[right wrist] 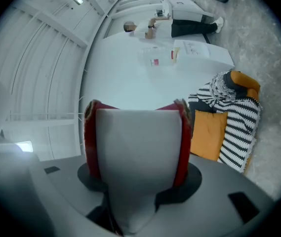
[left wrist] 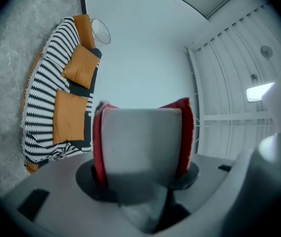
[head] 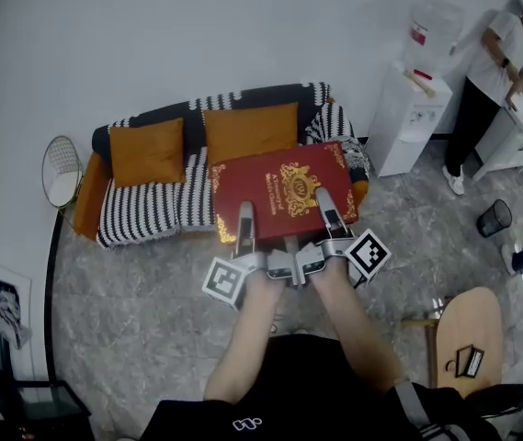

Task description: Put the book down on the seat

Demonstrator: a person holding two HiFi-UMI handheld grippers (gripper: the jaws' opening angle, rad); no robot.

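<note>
A large red book (head: pixel 284 191) with gold ornament is held flat in front of the sofa, its far part over the seat's right end. My left gripper (head: pixel 244 219) clamps its near edge left of the middle, and my right gripper (head: pixel 325 205) clamps it on the right. In the left gripper view, the book's red cover (left wrist: pixel 97 142) shows on both sides of the grey upper finger (left wrist: pixel 140 142). The right gripper view has the same red cover (right wrist: pixel 89 142) behind its finger (right wrist: pixel 138 152). The sofa seat (head: pixel 146 211) wears a black-and-white striped throw, with two orange cushions (head: pixel 147 151) behind.
A round wire side table (head: pixel 62 171) stands left of the sofa, a white water dispenser (head: pixel 410 113) to its right. A person (head: pixel 491 67) stands at a counter at the far right, by a black bin (head: pixel 494 217). A round wooden table (head: pixel 468 338) is near right.
</note>
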